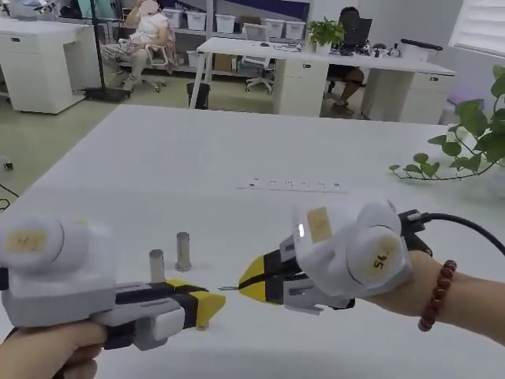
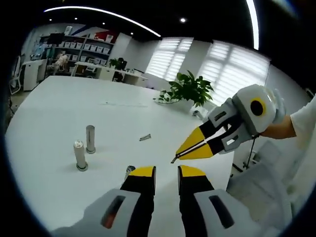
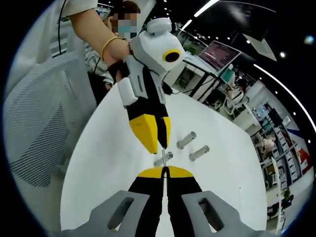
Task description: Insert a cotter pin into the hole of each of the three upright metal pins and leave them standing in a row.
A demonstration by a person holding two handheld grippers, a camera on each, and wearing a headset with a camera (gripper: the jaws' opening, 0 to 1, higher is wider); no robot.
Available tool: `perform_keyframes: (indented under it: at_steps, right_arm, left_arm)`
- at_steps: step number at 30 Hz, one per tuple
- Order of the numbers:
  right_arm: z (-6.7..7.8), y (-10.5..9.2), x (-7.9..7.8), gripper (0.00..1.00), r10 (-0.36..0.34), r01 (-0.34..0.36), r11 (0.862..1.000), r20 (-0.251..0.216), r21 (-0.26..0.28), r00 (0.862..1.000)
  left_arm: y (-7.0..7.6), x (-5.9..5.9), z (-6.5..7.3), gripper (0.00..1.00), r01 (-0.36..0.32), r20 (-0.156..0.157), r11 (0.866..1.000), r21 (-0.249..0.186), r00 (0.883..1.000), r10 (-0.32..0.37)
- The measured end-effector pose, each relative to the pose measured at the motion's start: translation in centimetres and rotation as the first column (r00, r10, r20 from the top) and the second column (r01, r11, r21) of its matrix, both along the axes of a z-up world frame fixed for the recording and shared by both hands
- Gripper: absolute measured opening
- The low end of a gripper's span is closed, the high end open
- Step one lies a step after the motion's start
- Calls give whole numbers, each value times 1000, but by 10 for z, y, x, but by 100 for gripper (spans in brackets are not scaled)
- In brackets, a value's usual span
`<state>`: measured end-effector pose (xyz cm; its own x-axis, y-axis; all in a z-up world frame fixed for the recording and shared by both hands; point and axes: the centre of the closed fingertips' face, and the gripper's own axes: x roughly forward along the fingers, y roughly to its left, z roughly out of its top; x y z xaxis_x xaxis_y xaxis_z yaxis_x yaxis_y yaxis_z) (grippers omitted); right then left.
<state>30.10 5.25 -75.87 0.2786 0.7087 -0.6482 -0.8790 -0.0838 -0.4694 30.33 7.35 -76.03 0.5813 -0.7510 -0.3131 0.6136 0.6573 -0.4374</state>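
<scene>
Two upright metal pins (image 1: pixel 183 251) (image 1: pixel 156 264) stand side by side on the white table (image 1: pixel 260 150). A third metal pin (image 2: pixel 129 170) stands just outside the left jaw of my left gripper (image 2: pixel 167 170), whose jaws are slightly apart with nothing between them. My right gripper (image 1: pixel 243 286) faces it tip to tip, shut on a thin cotter pin (image 1: pixel 229 289) that sticks out toward the left gripper (image 1: pixel 211 304). In the right gripper view, the cotter pin runs up between my own jaws (image 3: pixel 164 170) toward the third pin (image 3: pixel 167 156) below the left gripper's tips.
A loose cotter pin (image 2: pixel 144 137) lies on the table beyond the pins. A white power strip (image 1: pixel 292 185) lies farther back, and a leafy plant (image 1: pixel 465 142) reaches in at the right edge. Desks, chairs and seated people fill the room behind.
</scene>
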Motion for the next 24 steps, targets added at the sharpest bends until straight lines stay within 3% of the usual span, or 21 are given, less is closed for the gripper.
perform_keyframes:
  at_steps: [9,13,21,24]
  right_arm:
    - [5,4,-4,1,16,-16,1000,18,9,1000]
    - [7,5,-4,1,19,-19,1000,23,12,1000]
    - [7,5,-6,1,20,-20,1000,30,11,999]
    - [7,5,-6,1,16,-16,1000,30,12,999]
  left_arm:
    - [-8,-1,6,7,7,-50,995,-101,999,-12]
    - [-11,-4,9,2,18,-59,991,-134,998,-26]
    - [-15,-6,14,1,24,-66,984,-178,997,-37]
    - [-15,-6,14,1,23,-66,985,-173,997,-35]
